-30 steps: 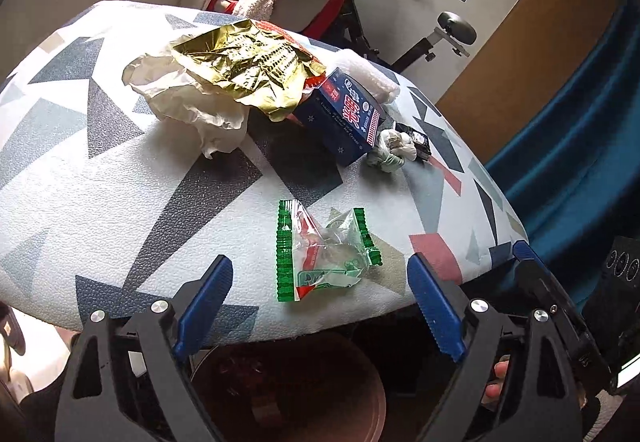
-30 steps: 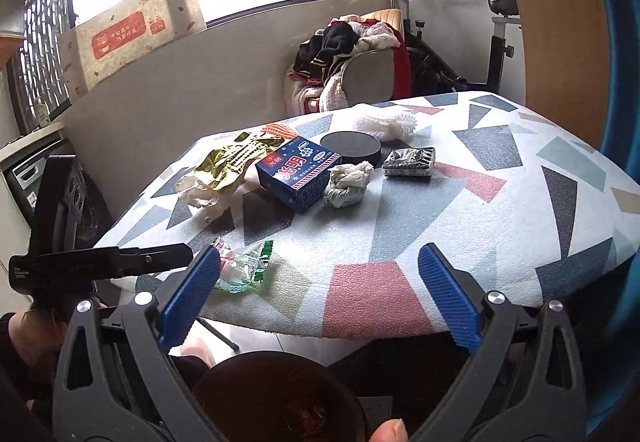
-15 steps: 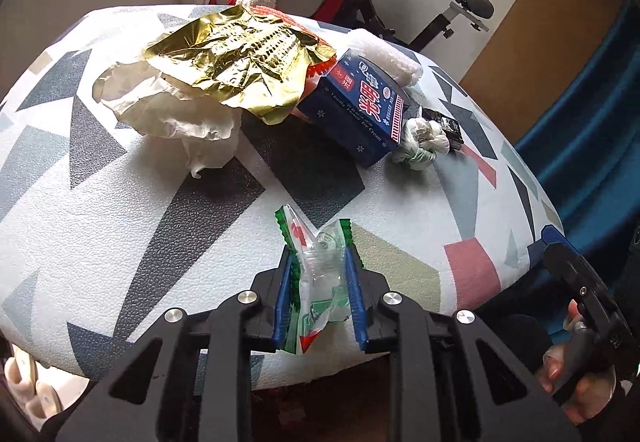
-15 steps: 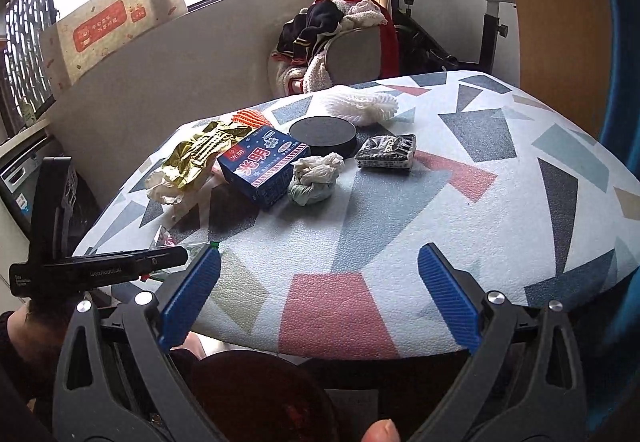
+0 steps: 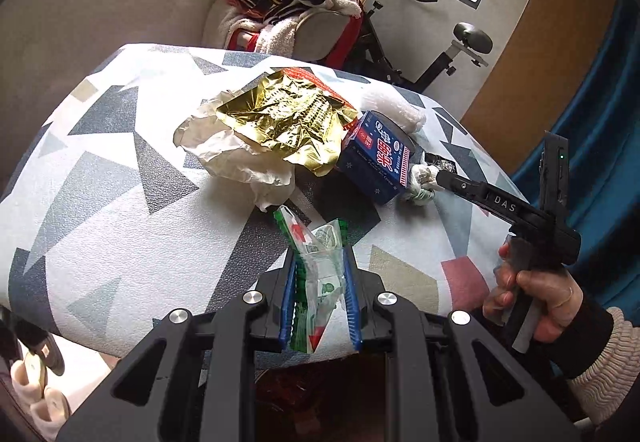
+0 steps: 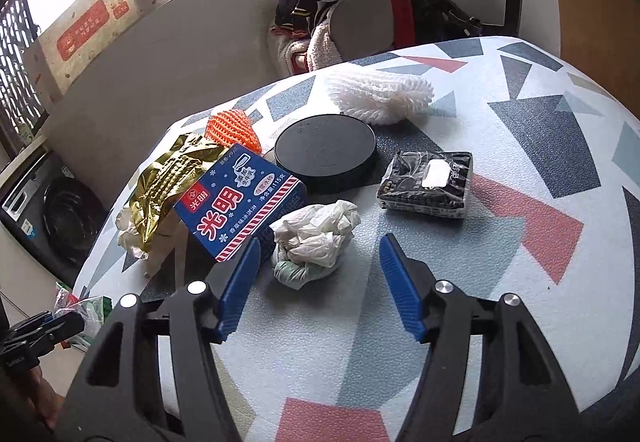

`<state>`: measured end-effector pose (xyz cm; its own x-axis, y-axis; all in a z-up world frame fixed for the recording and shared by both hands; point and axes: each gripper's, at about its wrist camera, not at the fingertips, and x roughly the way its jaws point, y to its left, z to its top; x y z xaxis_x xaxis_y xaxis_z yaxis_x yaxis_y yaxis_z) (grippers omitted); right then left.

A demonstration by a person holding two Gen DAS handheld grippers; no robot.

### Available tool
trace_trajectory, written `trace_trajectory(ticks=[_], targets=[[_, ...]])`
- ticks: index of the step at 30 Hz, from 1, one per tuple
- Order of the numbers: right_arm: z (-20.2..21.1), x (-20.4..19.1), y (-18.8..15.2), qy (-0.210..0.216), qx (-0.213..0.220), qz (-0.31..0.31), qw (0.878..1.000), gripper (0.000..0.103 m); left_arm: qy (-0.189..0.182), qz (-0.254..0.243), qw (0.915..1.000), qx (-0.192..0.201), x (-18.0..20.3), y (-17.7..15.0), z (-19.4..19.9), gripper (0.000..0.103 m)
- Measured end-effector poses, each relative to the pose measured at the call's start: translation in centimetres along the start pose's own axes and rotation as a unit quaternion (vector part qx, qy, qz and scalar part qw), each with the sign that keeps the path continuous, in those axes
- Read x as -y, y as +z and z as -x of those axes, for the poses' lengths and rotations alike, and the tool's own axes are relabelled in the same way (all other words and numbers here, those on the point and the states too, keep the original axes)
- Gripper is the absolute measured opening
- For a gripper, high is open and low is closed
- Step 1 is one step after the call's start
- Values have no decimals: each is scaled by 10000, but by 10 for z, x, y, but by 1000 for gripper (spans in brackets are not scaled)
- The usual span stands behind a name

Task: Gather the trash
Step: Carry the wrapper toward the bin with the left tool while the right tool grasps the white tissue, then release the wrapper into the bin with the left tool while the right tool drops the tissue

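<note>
My left gripper (image 5: 320,256) is shut on a clear, green-edged plastic wrapper (image 5: 320,282), held just above the near edge of the patterned table (image 5: 100,202). From the right wrist view, that wrapper (image 6: 82,308) shows at the lower left. My right gripper (image 6: 320,242) has its jaws closing around a crumpled white wad (image 6: 320,226); the blue pads (image 6: 240,282) stand either side of it without pressing. A blue carton (image 6: 240,206) lies just left of the wad. In the left wrist view a hand (image 5: 532,294) holds the right gripper's handle.
Gold foil (image 5: 288,122) and crumpled white paper (image 5: 228,154) lie behind the carton. A black disc (image 6: 326,154), black packet (image 6: 428,182), white foam net (image 6: 380,94) and orange net (image 6: 232,130) sit farther back. A brown bin (image 5: 320,394) is below the table edge. A clothes-piled chair (image 5: 296,2) stands behind.
My left gripper closed on the wrapper and lifted it off the table. My right gripper moved in over the table to the white wad and its jaws narrowed.
</note>
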<state>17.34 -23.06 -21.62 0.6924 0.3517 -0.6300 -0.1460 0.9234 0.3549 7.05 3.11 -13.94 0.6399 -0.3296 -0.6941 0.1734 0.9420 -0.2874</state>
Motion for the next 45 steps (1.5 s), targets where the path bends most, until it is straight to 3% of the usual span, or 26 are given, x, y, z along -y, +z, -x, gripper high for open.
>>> trace_trajectory(ticks=[6,9,11,15,21,31,45], targets=[[-27,0,9,5,-267,-300,9992,61,45,0,10000,24,-3,3,6,21],[-33,1,7,65,-379,-302,9988,48,21,-108,9999,10,1,3,7,21],[-25,0,5,-46,-370,-298,9989,46,-2,-172,9999,17,4,3,10,21],[2,-8,-3,162,-126,-128,9997,45,-78,-262,9996,60,10,0,13,21],[47,-30,-30,389,157,530,9977,45,-212,-517,9984,66,25,-11,18,21],[101,-40,-79,627,185,802,9946,45,-320,-1114,9930,-222,36,-52,35,21],[116,-61,-120,528,52,1144,9920,45,-500,-1155,9908,-495,28,-92,29,23]])
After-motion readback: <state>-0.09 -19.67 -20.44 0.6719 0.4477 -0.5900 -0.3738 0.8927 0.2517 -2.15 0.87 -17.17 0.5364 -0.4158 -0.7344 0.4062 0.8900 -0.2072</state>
